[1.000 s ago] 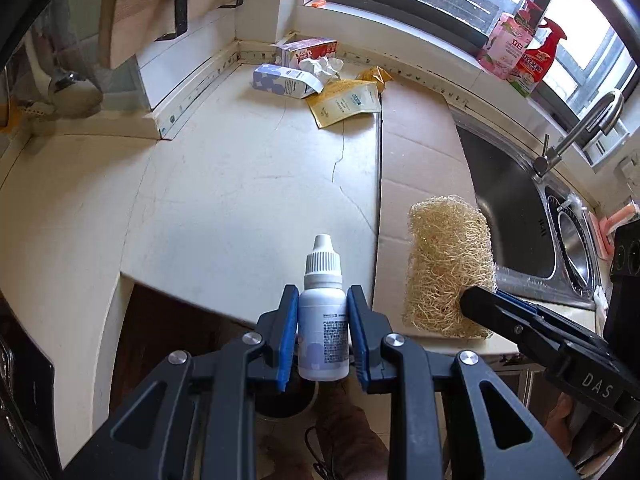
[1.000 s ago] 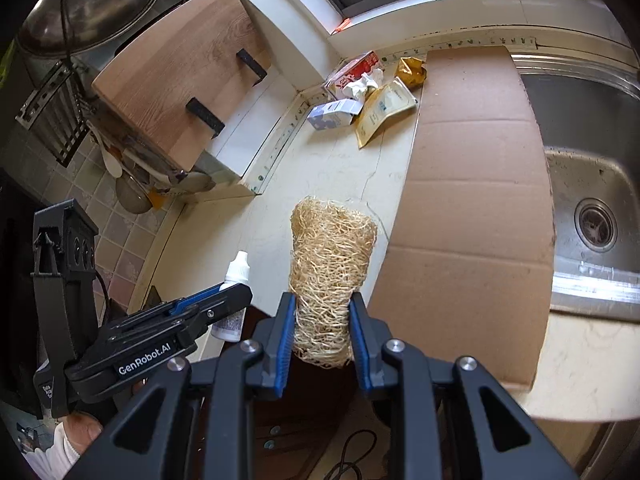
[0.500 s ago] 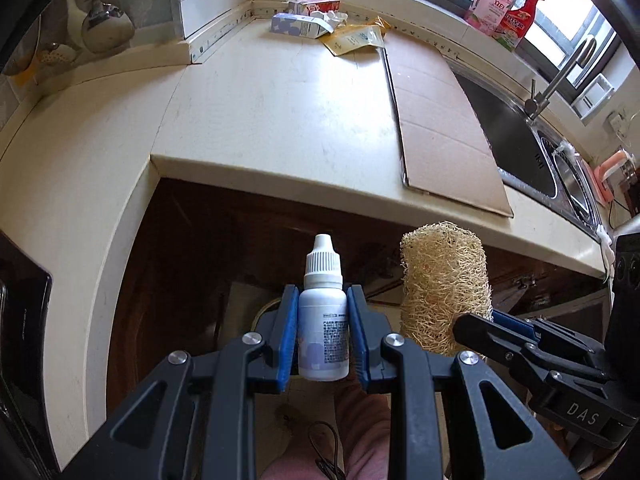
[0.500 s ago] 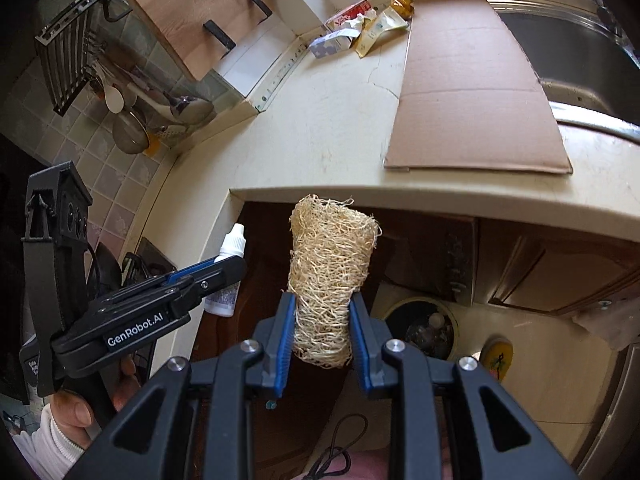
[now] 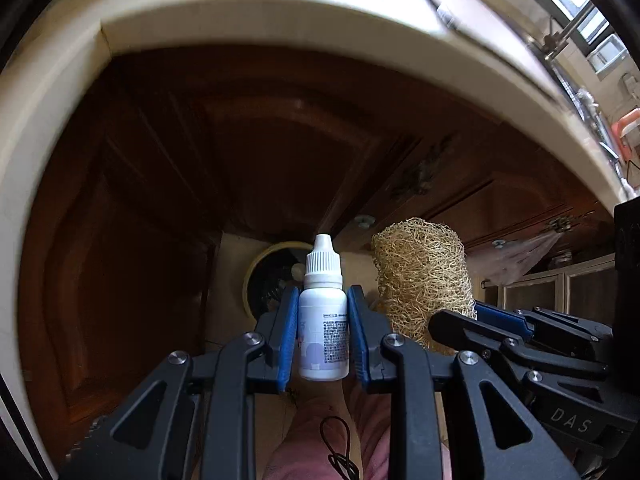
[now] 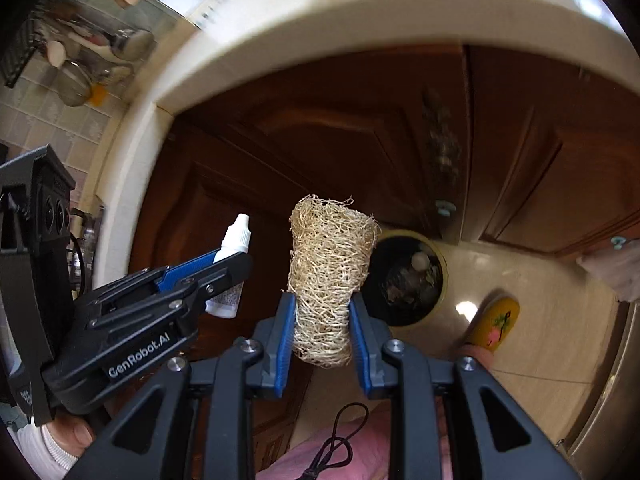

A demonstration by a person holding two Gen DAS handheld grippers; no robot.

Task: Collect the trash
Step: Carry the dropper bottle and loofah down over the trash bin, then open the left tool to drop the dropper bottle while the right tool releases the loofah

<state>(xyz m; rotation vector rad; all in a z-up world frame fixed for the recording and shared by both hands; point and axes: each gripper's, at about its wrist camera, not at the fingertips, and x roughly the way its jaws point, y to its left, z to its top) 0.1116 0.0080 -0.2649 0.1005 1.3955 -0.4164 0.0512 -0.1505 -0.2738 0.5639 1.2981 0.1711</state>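
two grippers hang side by side below the pale countertop edge (image 5: 280,12), in front of dark brown cabinet doors (image 5: 168,184), each clamped on one piece of trash. on the left, the left gripper (image 5: 323,334) has its blue pads pressed against the sides of a small white dropper bottle (image 5: 322,320), which stands upright between them with its ribbed cap and nozzle above the fingertips and its printed label facing the camera. from the right wrist view the same bottle (image 6: 234,248) shows tilted, poking out past the left gripper's dark finger, with a hand in a white cuff (image 6: 56,440) under the handle. further right, the right gripper (image 6: 322,332) is closed on the lower part of a straw-coloured loofah sponge (image 6: 328,264), squeezing it narrow at the pads while the top flares wider. beyond both grippers, on the cream floor tiles (image 6: 540,360), sits a round trash bin (image 6: 404,280) with a yellowish rim and a dark inside holding some scraps; it lies just right of the loofah in the right view. at far right a yellow slipper (image 6: 494,324) rests on the floor.
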